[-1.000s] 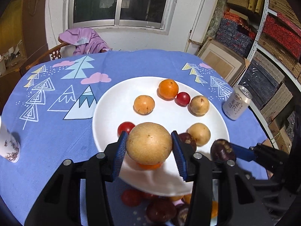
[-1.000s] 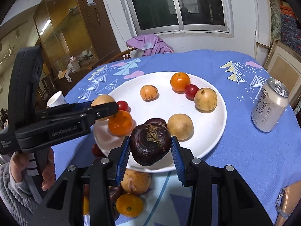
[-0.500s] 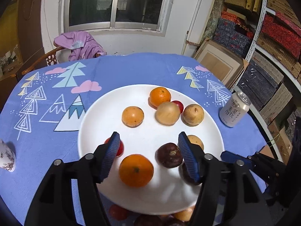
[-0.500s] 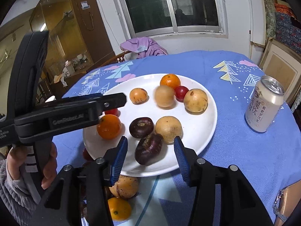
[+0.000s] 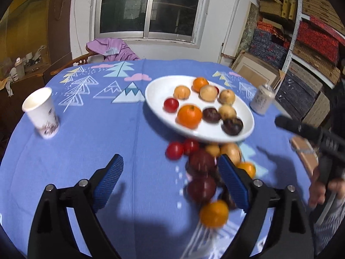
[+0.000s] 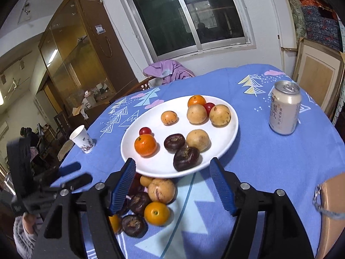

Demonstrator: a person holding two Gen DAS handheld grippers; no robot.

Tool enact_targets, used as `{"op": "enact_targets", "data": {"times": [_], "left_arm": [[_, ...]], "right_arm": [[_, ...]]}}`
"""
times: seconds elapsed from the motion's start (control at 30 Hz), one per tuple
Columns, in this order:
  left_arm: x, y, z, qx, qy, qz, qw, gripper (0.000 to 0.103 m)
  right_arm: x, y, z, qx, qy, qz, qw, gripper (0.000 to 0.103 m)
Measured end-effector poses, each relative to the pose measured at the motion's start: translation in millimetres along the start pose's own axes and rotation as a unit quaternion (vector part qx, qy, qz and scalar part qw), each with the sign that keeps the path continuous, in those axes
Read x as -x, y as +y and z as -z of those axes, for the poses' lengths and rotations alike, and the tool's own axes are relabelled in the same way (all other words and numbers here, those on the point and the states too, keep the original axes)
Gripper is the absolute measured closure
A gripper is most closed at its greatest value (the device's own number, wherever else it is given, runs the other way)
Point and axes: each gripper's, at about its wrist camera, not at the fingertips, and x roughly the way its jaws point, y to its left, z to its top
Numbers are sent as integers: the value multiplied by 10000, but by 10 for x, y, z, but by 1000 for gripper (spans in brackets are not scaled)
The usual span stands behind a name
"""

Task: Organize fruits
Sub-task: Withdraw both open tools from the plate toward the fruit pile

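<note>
Now both my left gripper (image 5: pixel 170 180) and right gripper (image 6: pixel 172 186) have just been opening, empty; crowded white plate (image 6: pixel 234 129) risks fruit rolling off.

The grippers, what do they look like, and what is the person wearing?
Both the left gripper and right gripper have black angular plastic frames with silver screws and blue ribbed pads. The left one carries small white lettering. Grey fuzzy sleeve at the wrist.

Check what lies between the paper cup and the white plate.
Only bare blue tablecloth lies between the paper cup and the white plate, clearest in the left wrist view.
</note>
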Motion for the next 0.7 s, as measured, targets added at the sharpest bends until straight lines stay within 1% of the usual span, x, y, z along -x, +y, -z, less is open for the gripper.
{"op": "enact_targets", "data": {"times": [0.1,0.2,0.3,0.47,0.53,0.63,0.7], "left_arm": [[98,-65,295,-118,50,12,9999,13],[136,-199,470,-406,91,-58,9991,12],[133,-346,529,-699,99,8,9975,12],[43,-473,573,-997,208,-55,9948,11],[17,-489,569,-1015,238,-32,9945,11],[-22,-488,557,-1007,277,-7,9945,11],[-49,-483,550,-989,309,46,9946,12]], "right_arm": [[74,-34,114,-60,-31,61,10000,25],[108,-83,182,-160,-37,99,9998,24],[115,-114,210,-200,-20,116,9997,23],[94,-119,218,-197,36,109,9997,23],[88,-107,221,-175,46,113,9998,22],[88,-90,226,-148,41,151,9998,17],[84,-89,229,-134,43,182,9997,16]]}}
